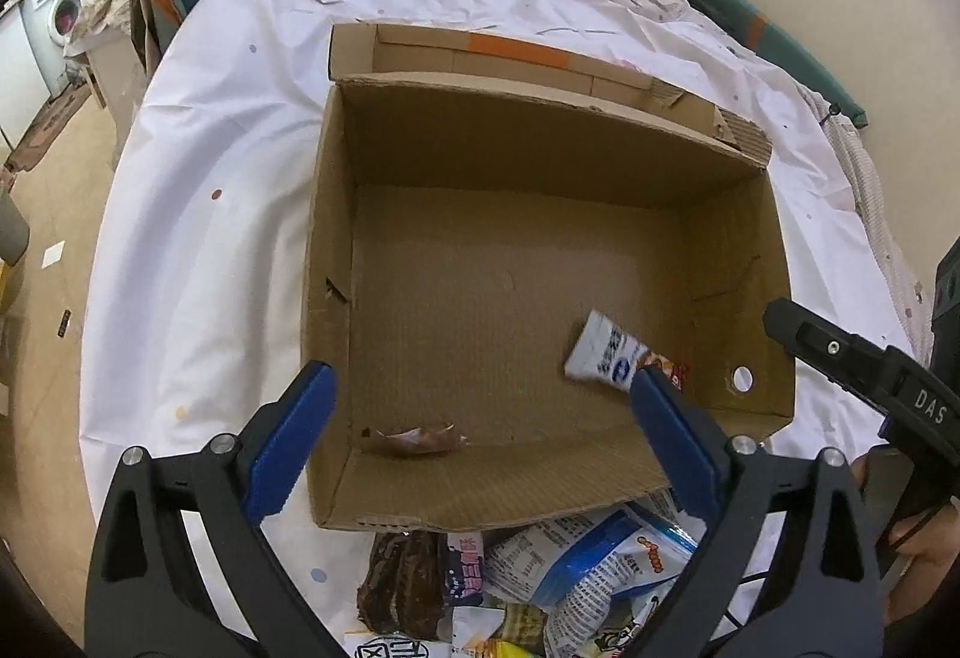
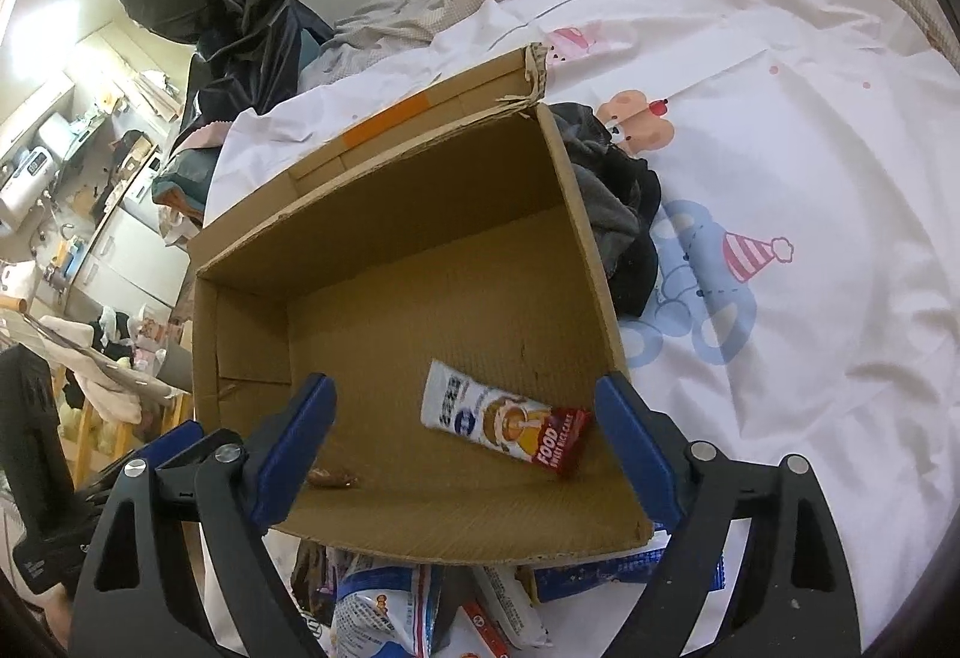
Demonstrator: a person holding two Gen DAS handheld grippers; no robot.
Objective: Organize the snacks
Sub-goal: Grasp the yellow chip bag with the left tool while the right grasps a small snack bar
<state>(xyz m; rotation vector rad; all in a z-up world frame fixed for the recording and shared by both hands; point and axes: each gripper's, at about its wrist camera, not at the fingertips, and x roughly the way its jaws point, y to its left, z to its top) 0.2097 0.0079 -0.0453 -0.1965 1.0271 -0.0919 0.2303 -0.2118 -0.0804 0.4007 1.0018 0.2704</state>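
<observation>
- A bed point(image 1: 198, 190) covered by a white patterned sheet is seen in both views; everything else is carried on it.
- An open cardboard box point(image 1: 327, 250) is set on the sheet; most of its floor is bare; dark clothing point(image 2: 624, 214) is bunched just beside its right wall.
- A pile of snacks point(image 1: 576, 574) is left on the sheet against the near wall of the box, outside it; blue-and-white bags and a brown bar can be made out; the full count cannot be told, since the pile is cut off by the frame edge.
- Both grippers are held over the near edge of the box; the left gripper point(image 1: 480, 442) is spread wide with nothing between its fingers; the right gripper point(image 2: 465, 448) is likewise wide and empty.
- A white-and-red rice cake packet point(image 2: 510, 427) is lying flat on the box floor near the right wall.
- A small brown wrapper point(image 1: 417, 440) is lying near the front left corner of the box.
- The task is judged barely begun; two items are boxed and the bulk of the pile is left to be moved.
</observation>
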